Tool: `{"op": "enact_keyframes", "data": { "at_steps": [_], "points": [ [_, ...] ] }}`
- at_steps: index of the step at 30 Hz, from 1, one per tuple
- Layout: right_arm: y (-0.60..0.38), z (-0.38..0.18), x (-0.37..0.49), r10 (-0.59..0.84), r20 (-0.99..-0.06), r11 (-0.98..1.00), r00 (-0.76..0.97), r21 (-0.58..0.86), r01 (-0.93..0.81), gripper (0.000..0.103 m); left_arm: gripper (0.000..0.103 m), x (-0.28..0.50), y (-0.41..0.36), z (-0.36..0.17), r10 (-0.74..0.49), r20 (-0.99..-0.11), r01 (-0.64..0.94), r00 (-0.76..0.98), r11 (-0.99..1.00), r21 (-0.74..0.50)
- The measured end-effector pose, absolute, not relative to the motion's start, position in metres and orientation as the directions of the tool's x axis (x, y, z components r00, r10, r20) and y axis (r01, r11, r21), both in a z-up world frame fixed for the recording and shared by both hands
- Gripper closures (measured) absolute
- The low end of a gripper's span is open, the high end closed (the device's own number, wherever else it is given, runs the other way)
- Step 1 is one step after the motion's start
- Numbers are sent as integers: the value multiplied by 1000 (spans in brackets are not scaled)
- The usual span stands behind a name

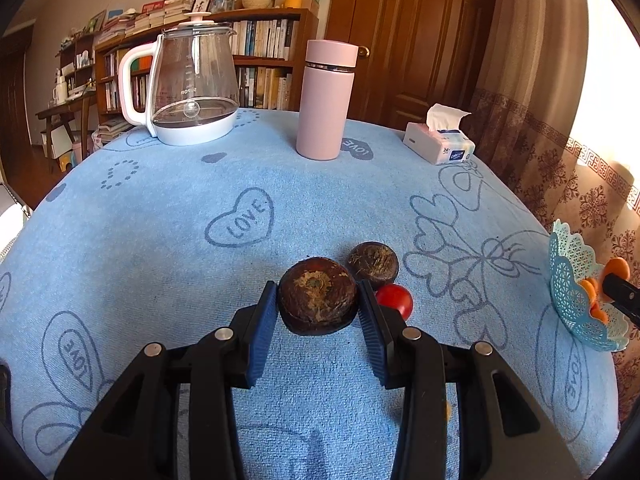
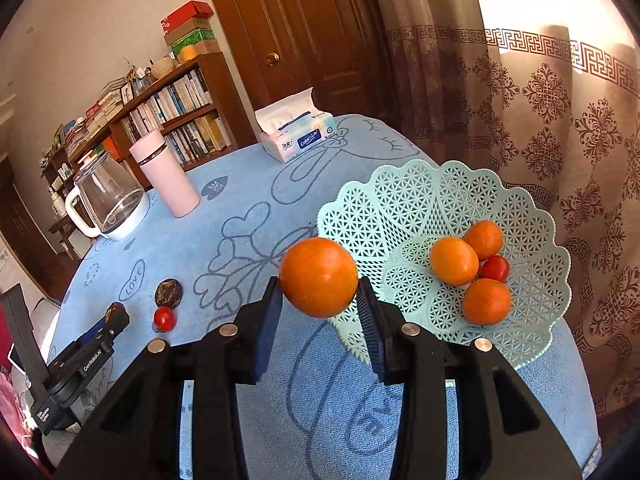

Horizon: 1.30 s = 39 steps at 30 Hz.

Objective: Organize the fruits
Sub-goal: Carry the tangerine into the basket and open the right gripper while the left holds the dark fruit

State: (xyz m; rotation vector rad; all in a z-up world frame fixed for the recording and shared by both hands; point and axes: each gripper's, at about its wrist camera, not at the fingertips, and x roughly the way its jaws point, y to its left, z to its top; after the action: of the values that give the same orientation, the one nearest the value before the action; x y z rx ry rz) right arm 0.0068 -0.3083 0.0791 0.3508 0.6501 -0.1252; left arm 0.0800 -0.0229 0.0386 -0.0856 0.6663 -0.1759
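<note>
My right gripper [image 2: 319,300] clamped on orange [image 2: 318,277], held clear of cloth just beside mint basket [image 2: 404,196]; three oranges and tomato [image 2: 495,268] already inside. My left gripper [image 1: 318,306] clamped on dark chestnut-like fruit [image 1: 317,295], low at blue tablecloth [image 1: 160,208]. Risks: smooth orange slipping from narrow pads; catching basket rim, tipping it; left lift nudging loose tomato [image 1: 395,300], second dark fruit [image 1: 373,263] off round table.

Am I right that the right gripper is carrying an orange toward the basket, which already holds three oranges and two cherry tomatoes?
Nearly. The right wrist view shows the right gripper carrying an orange toward the basket, but that basket holds three oranges and only one cherry tomato, not two.
</note>
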Motion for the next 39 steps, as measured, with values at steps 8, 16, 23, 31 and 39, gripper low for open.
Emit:
{"op": "enact_keyframes", "data": {
  "at_steps": [8,16,23,31,39],
  "points": [
    [-328,70,1,-38,-624,918,781,287,274,64,62,78,-28,38,-174,-605,135,777,985,-110],
    [-338,56,1,-36,-648,907,761,298,297,63,62,77,-32,39,-157,-608,133,779,988,-84],
    [-344,52,-1,-35,-645,900,764,312,305,51,62,77,-35,43,-148,-607,135,781,989,-67],
    [-340,50,-4,-52,-625,911,779,291,294,50,62,76,-45,54,-154,-603,152,782,987,-54],
    [-346,53,-13,-112,-576,907,810,273,319,40,62,67,-81,69,-205,-593,233,779,972,-30]
  ]
}}
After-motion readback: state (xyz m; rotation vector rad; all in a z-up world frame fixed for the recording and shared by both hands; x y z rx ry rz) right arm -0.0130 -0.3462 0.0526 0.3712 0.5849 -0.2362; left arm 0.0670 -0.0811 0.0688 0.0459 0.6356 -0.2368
